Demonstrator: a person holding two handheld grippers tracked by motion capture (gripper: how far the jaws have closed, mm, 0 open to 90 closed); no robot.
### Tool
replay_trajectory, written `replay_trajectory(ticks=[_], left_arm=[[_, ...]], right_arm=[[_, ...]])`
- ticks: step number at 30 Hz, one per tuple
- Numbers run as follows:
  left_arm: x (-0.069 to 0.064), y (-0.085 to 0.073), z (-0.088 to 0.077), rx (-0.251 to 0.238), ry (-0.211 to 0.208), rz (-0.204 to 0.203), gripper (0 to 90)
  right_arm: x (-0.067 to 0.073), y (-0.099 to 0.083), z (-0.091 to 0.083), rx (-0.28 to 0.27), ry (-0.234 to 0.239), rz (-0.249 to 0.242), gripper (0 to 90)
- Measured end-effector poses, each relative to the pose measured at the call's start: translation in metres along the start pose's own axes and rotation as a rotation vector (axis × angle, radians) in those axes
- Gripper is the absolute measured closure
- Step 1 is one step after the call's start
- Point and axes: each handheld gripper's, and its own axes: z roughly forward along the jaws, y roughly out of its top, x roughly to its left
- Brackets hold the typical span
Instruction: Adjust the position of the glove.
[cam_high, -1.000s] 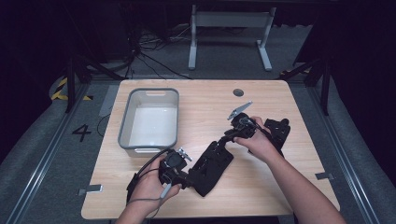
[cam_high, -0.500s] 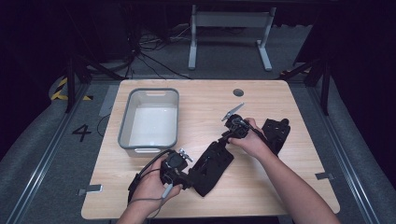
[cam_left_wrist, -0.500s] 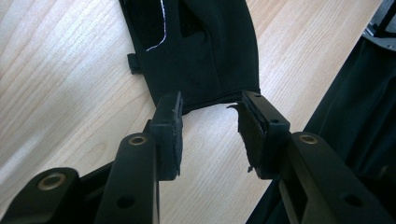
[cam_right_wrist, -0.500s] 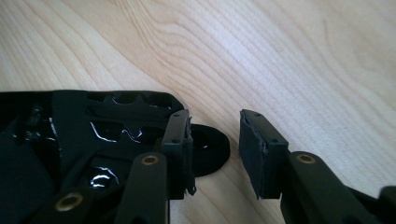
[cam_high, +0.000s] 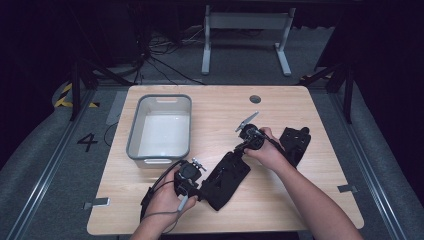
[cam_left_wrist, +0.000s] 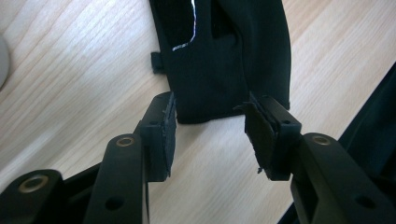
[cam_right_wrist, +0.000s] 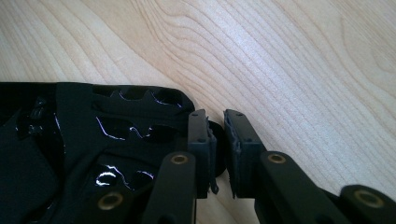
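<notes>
On a wooden table (cam_high: 300, 115), a black glove (cam_high: 226, 179) lies near centre. The left gripper (cam_high: 192, 181) sits at its eight o'clock, the right gripper (cam_high: 245, 145) at its one o'clock edge. A second black glove (cam_high: 295, 142) lies at three o'clock, a grey bin (cam_high: 160, 125) at ten.

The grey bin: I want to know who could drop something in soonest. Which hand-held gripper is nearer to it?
Left. The left hand-held gripper sits just below the grey bin's near rim, by the black glove. The right hand-held gripper is farther off, right of the bin.
</notes>
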Motion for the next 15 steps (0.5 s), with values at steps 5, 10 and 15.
replay_trajectory(ticks=[5, 10, 15], left_arm=[[0.002, 0.004, 0.014, 0.029, 0.064, -0.026, 51.1], [0.006, 0.004, 0.027, 0.071, 0.030, -0.047, 60.5], [0.005, 0.005, 0.028, 0.085, 0.034, -0.036, 79.3]], right_arm=[[0.000, 0.000, 0.000, 0.001, 0.002, -0.004, 82.6], [0.000, 0.000, 0.000, 0.000, 0.000, -0.007, 82.7], [0.001, 0.000, 0.000, 0.001, -0.008, -0.009, 82.9]])
